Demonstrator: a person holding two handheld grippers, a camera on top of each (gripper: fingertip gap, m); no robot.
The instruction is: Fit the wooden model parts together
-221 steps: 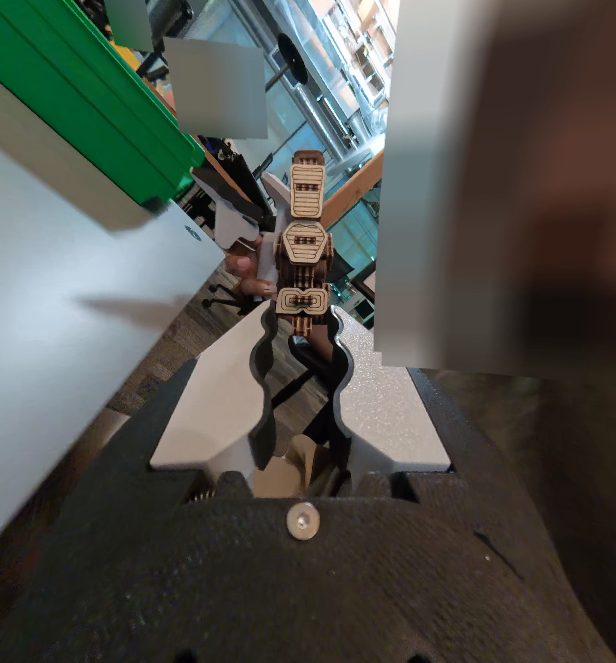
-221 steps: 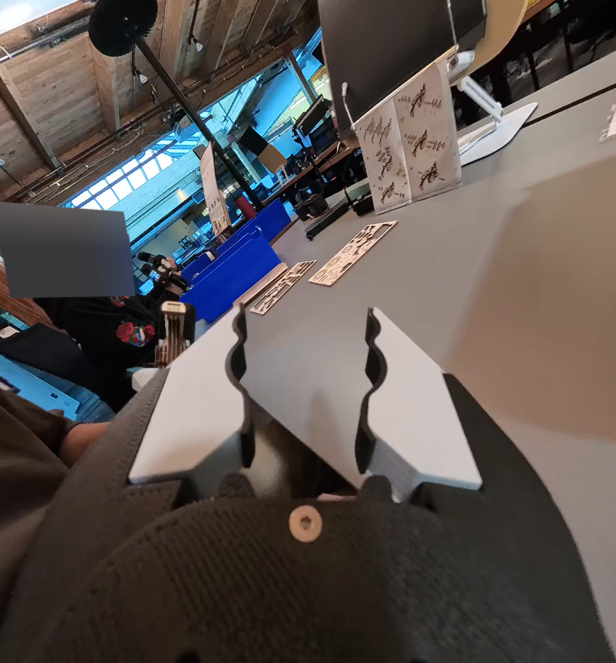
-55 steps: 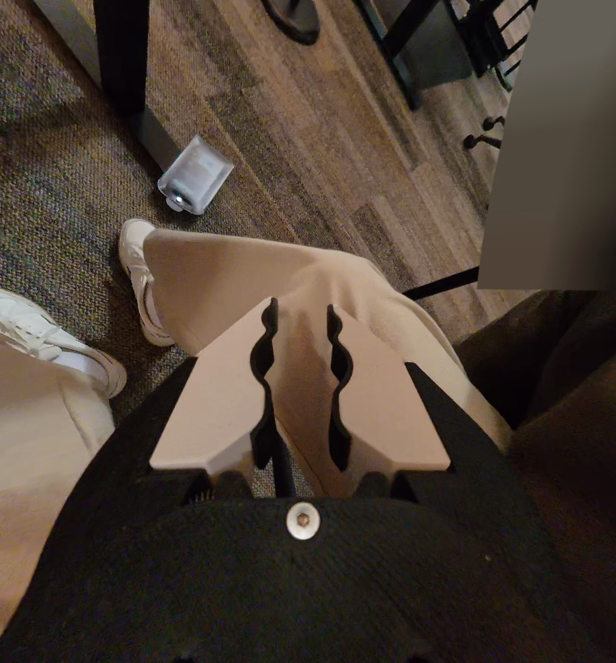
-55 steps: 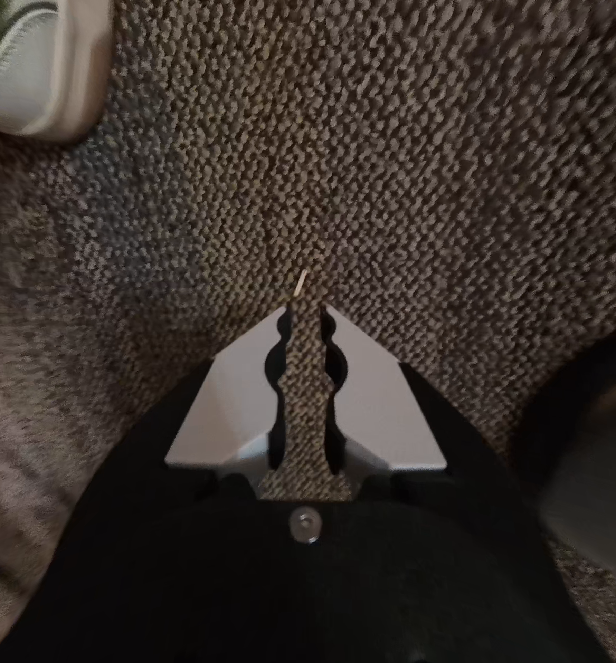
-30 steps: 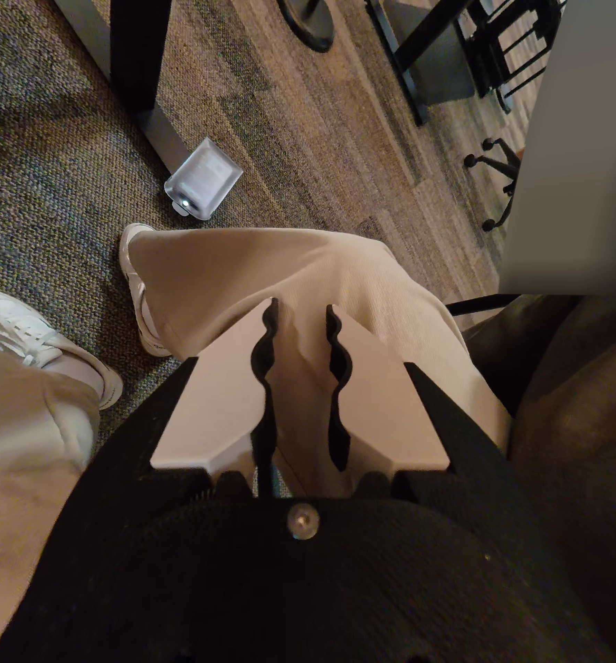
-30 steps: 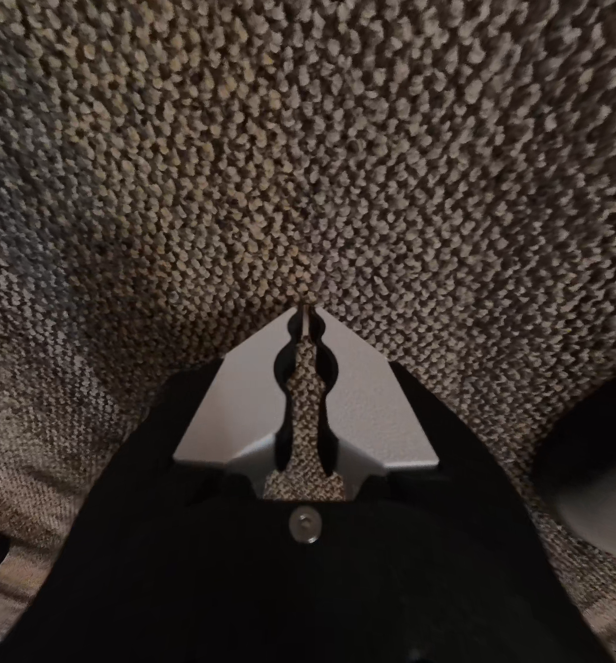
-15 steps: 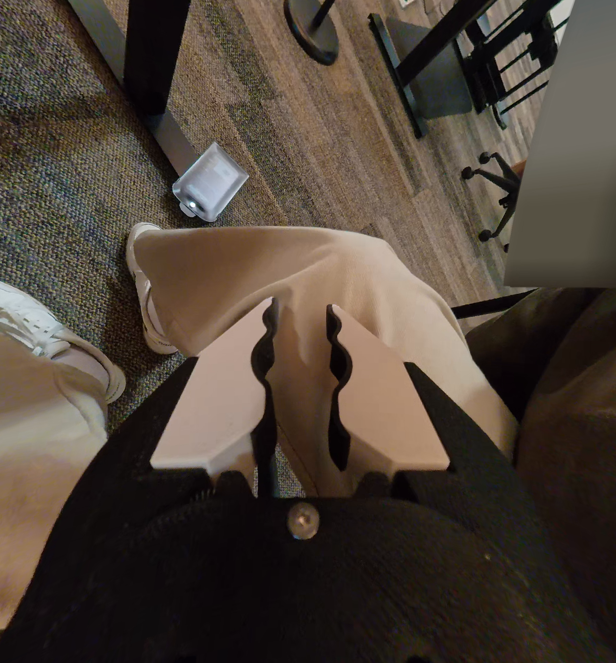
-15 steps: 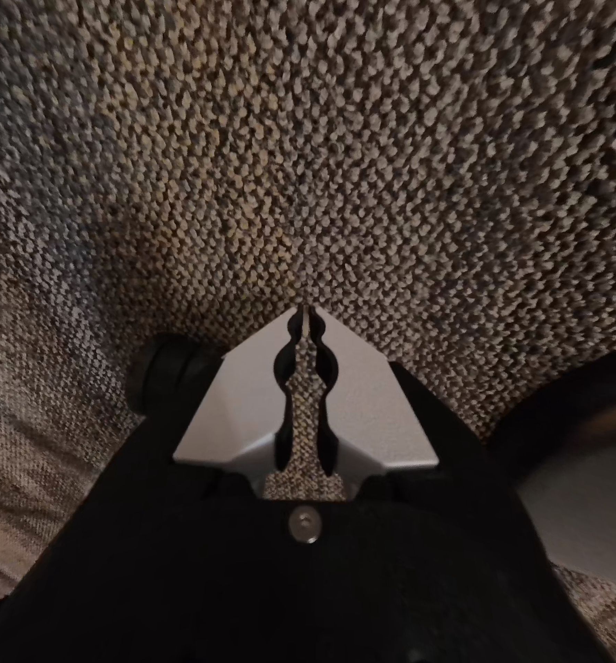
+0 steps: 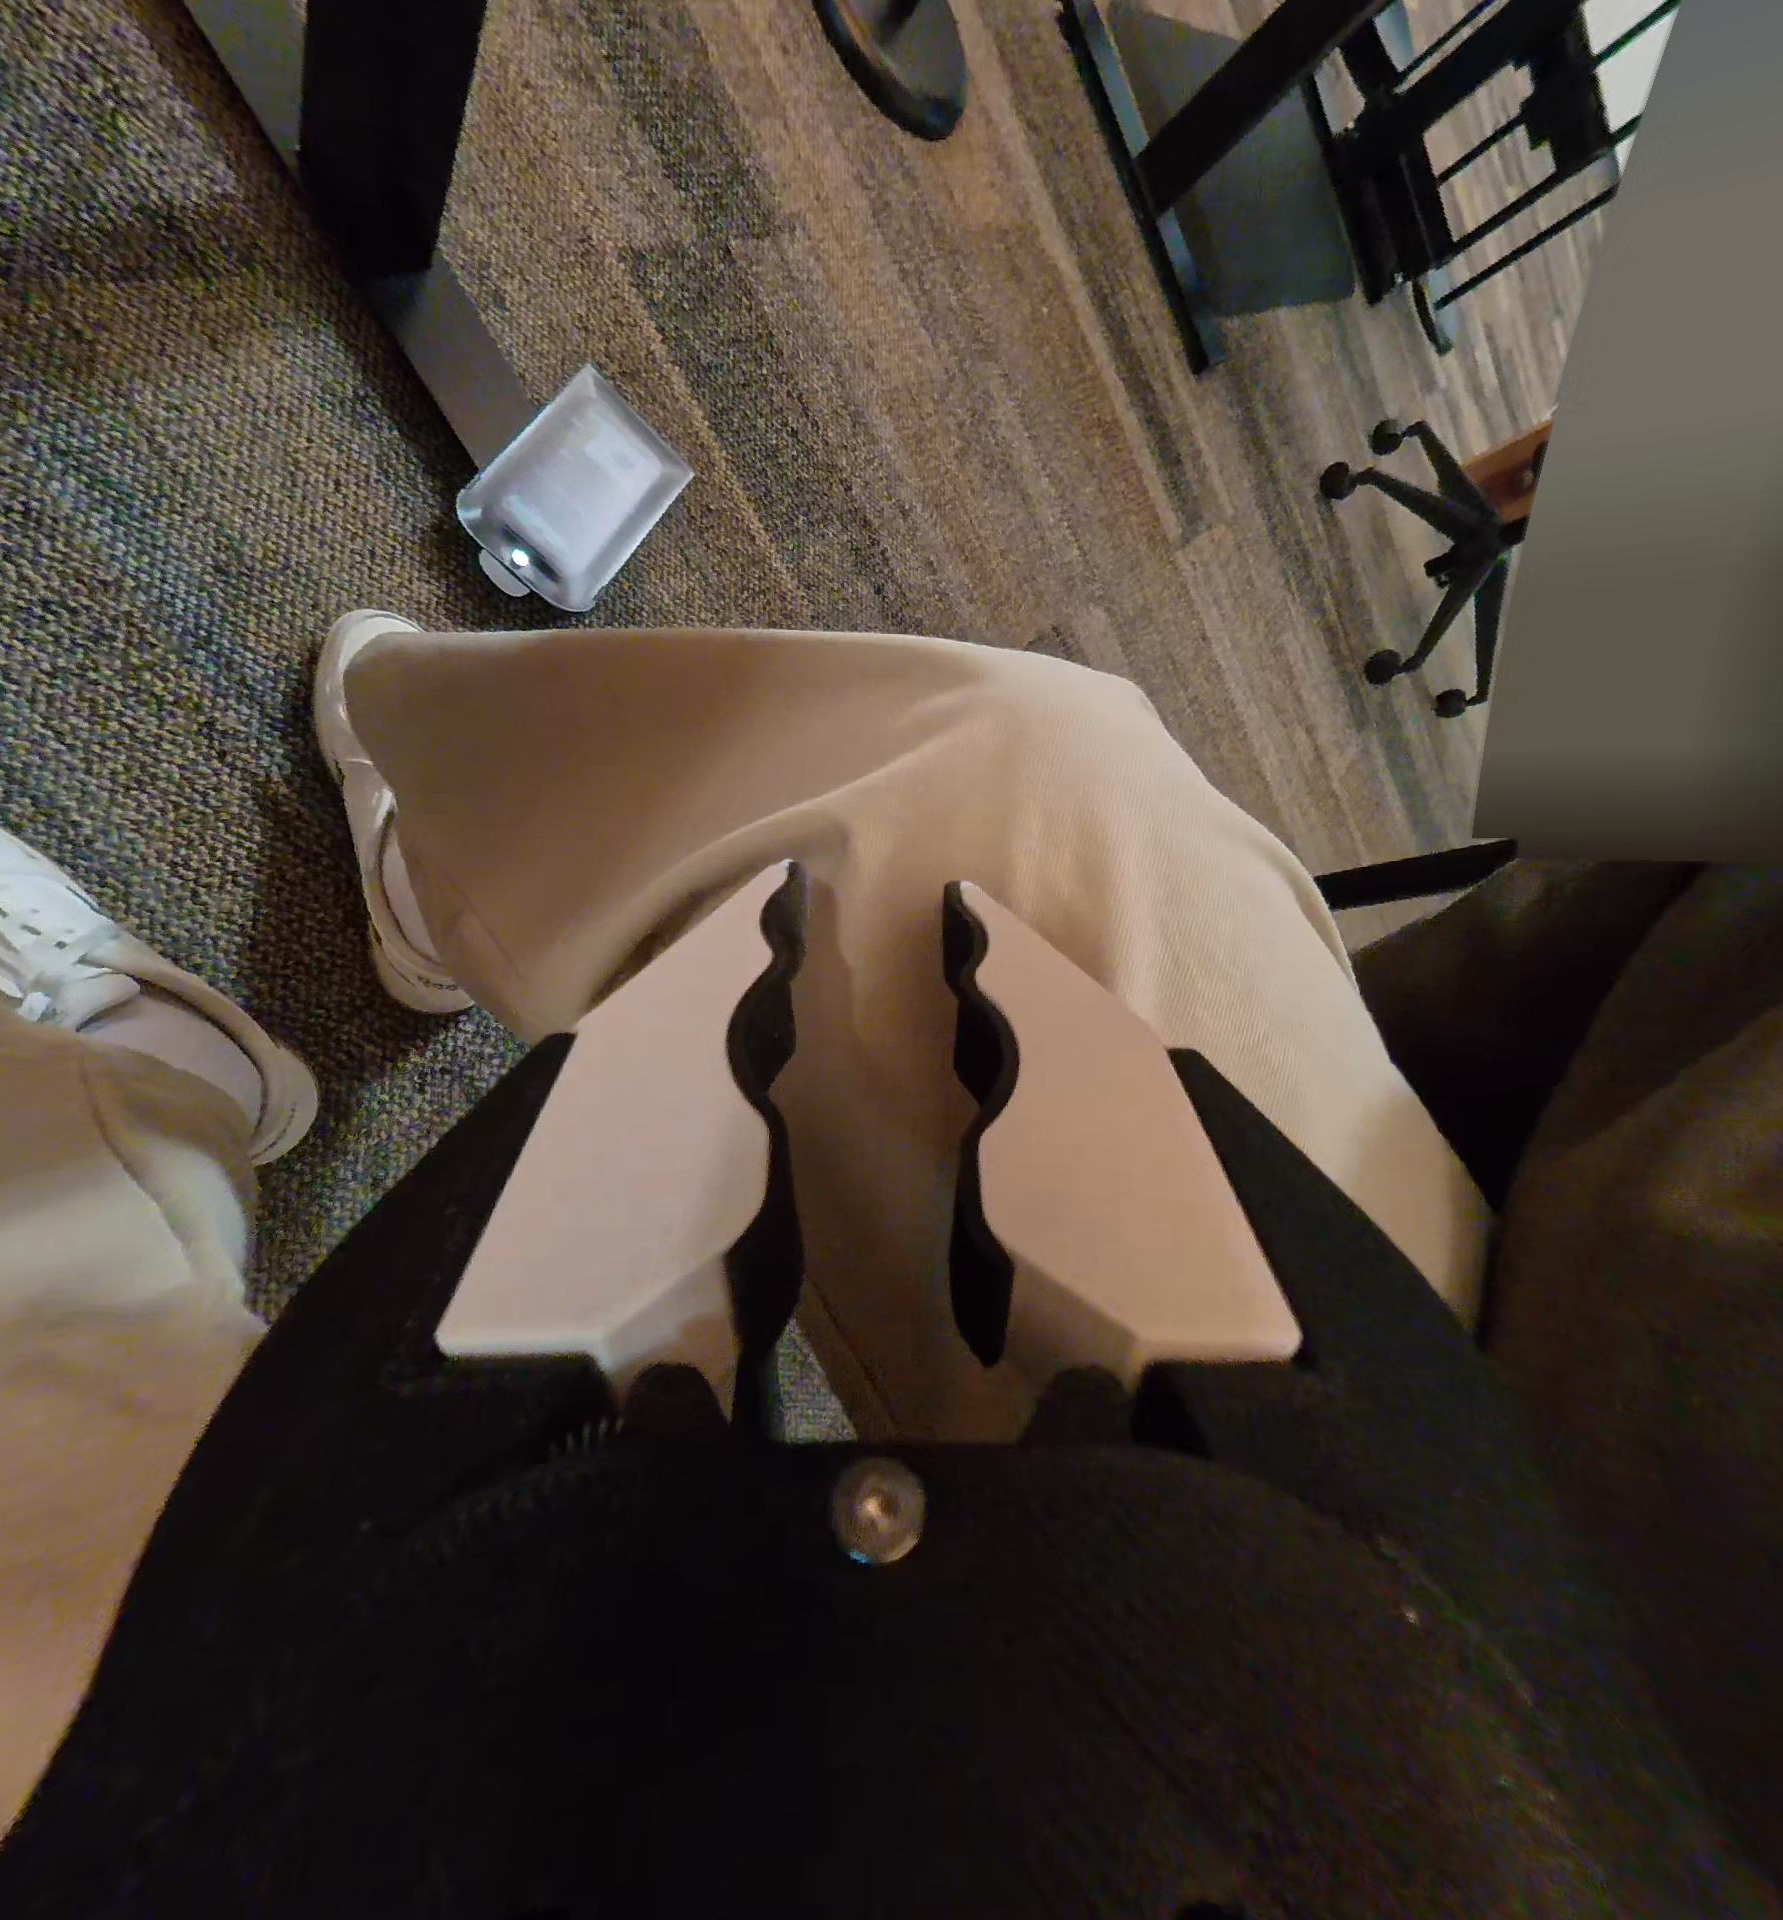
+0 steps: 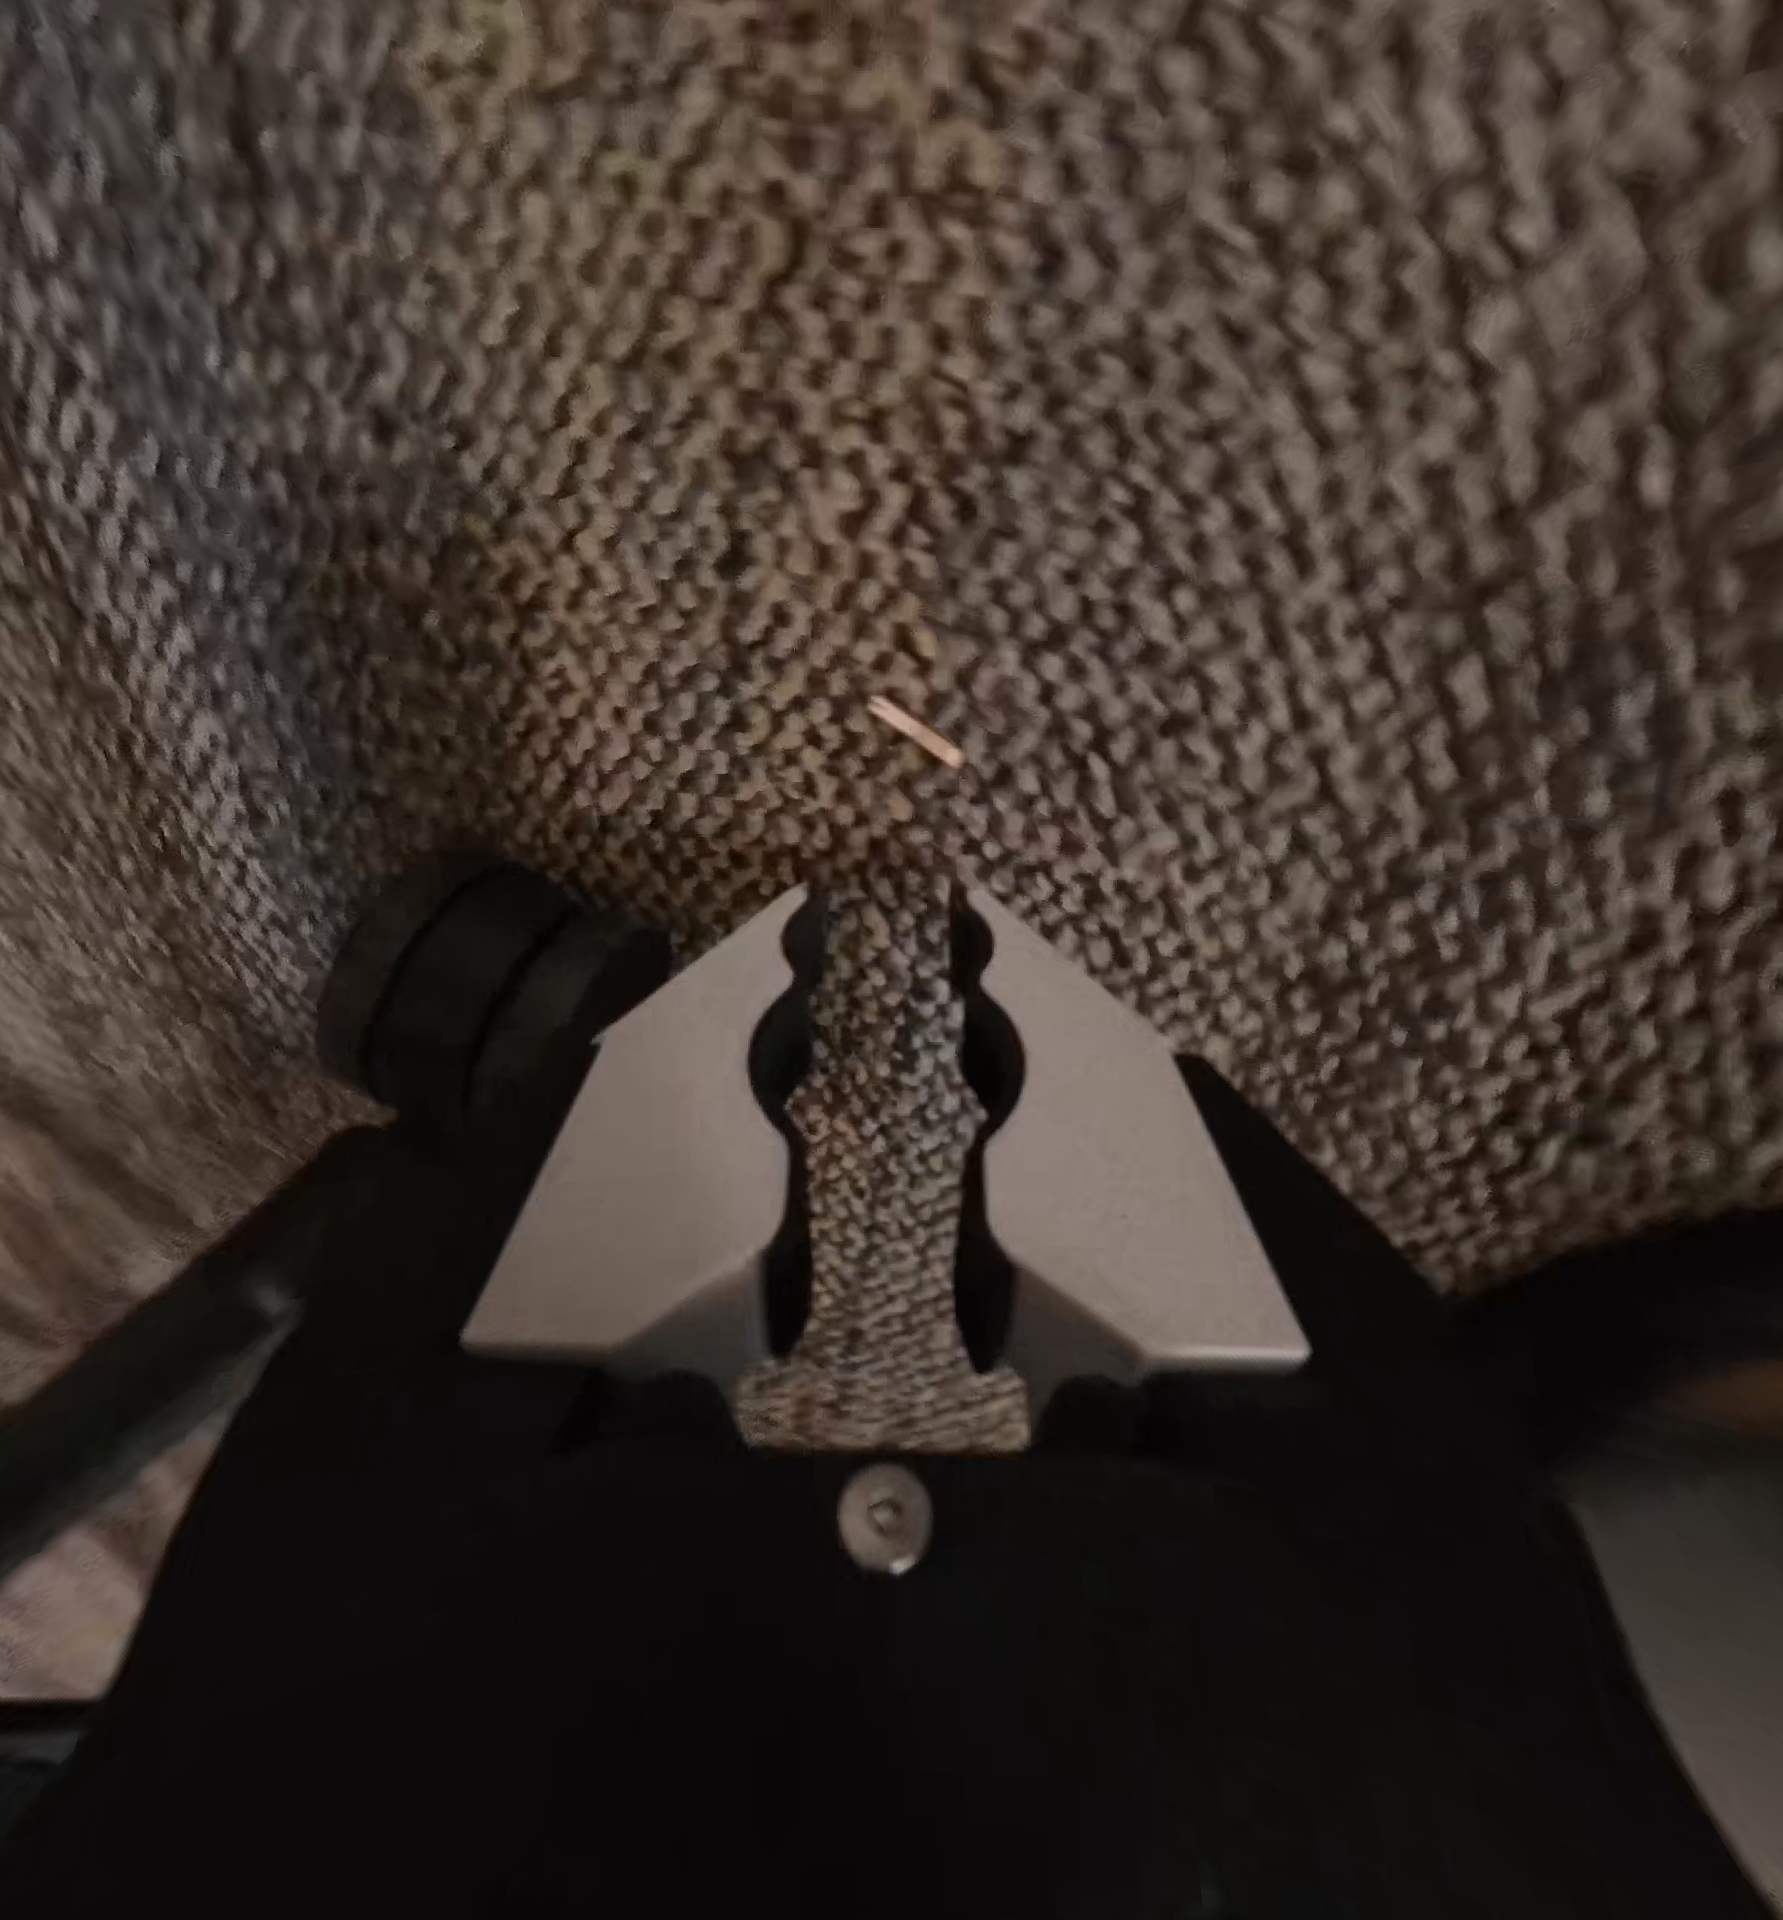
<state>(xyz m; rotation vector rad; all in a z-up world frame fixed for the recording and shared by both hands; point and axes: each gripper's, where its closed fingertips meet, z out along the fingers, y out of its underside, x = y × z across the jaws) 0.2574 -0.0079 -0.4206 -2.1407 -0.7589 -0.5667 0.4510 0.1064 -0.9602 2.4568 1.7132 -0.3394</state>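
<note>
In the right wrist view a tiny thin wooden sliver lies on the speckled carpet, just beyond my fingertips. My right gripper points down at the carpet. Its jaws stand a little apart with nothing between them. My left gripper is open and empty, held above a person's beige trouser leg. The assembled wooden model shows in neither view.
The left wrist view shows white shoes, a clear plastic item by a black table leg, and a chair base on the floor. A black caster wheel sits left of my right gripper. There is about 60 cm between the tips of the two grippers. Between my right fingertips and the speckled carpet there is roughly 8 cm.
My right gripper was nearly shut at the carpet half a second ago. It has opened a little, and the sliver now lies free ahead of its tips. The left gripper has barely shifted.
</note>
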